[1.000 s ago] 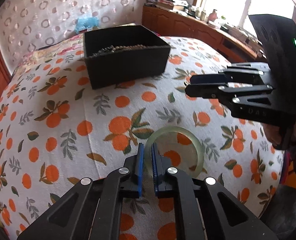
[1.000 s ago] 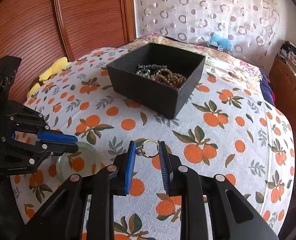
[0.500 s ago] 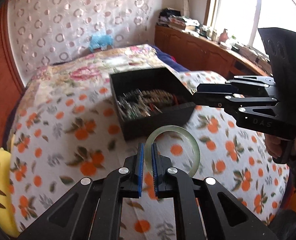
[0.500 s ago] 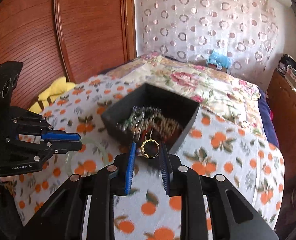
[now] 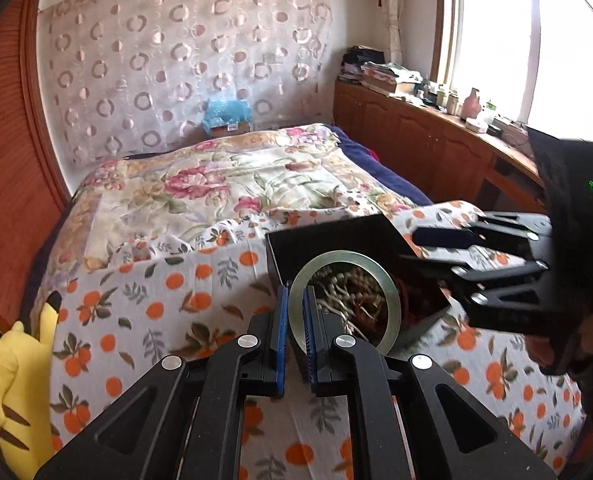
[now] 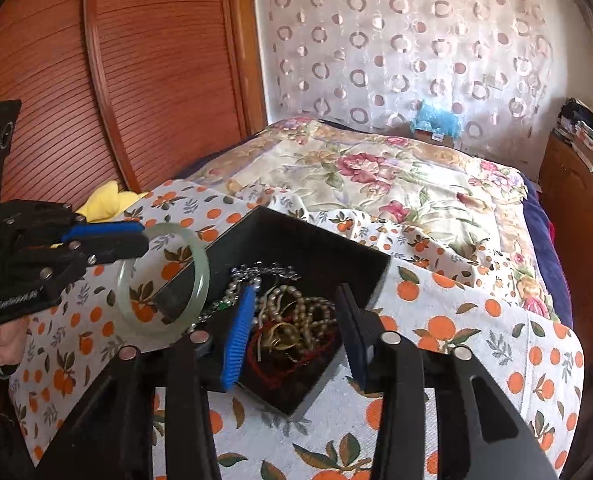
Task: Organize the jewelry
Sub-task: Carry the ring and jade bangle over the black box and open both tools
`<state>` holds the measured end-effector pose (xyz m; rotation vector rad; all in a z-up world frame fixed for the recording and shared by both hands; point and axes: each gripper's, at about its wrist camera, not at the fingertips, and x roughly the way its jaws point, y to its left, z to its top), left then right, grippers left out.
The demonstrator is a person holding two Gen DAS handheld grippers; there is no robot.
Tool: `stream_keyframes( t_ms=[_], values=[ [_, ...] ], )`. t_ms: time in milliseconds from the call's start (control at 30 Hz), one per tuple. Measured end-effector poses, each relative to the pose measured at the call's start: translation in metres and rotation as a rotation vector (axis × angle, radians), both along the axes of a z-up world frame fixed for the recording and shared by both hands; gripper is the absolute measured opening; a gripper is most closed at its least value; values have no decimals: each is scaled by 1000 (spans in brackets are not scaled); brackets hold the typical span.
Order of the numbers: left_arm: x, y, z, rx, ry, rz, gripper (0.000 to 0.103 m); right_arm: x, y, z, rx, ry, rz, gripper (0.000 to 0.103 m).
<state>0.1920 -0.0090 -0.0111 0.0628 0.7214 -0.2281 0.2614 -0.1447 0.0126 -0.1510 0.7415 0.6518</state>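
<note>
My left gripper (image 5: pixel 294 304) is shut on a pale green jade bangle (image 5: pixel 390 300), held upright in the air at the near left edge of the black jewelry box (image 5: pixel 296 245). The bangle (image 6: pixel 202 280) and left gripper (image 6: pixel 138 238) also show in the right wrist view. My right gripper (image 6: pixel 294 306) is open above the box (image 6: pixel 296 236). A gold ring (image 6: pixel 282 338) lies among several bead necklaces (image 6: pixel 308 312) inside the box, below the open fingers. The right gripper (image 5: pixel 424 246) also shows in the left wrist view over the box's right side.
The box sits on an orange-print cloth (image 6: pixel 476 320) spread over a floral bedspread (image 6: pixel 376 168). A yellow plush toy (image 5: pixel 12 376) lies at the left edge. A wooden cabinet (image 5: pixel 436 140) runs along the right. A wooden sliding door (image 6: pixel 136 80) stands left.
Both grippers rose and moved forward to the box. The right gripper opened and the gold ring it held now lies in the box. The left gripper still holds the bangle.
</note>
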Motion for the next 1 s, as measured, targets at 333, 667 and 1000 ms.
stream_keyframes(
  t_ms=[333, 667, 1000],
  values=[
    [50, -18, -19, 41, 30, 4, 7, -13, -38, -4, 19, 9, -98, 45],
    [65, -28, -38, 50, 91, -9, 7, -28, -50, -12, 25, 21, -119, 45],
    [39, -30, -30, 68, 67, 10, 27, -49, -52, -9, 22, -4, -157, 45]
  ],
)
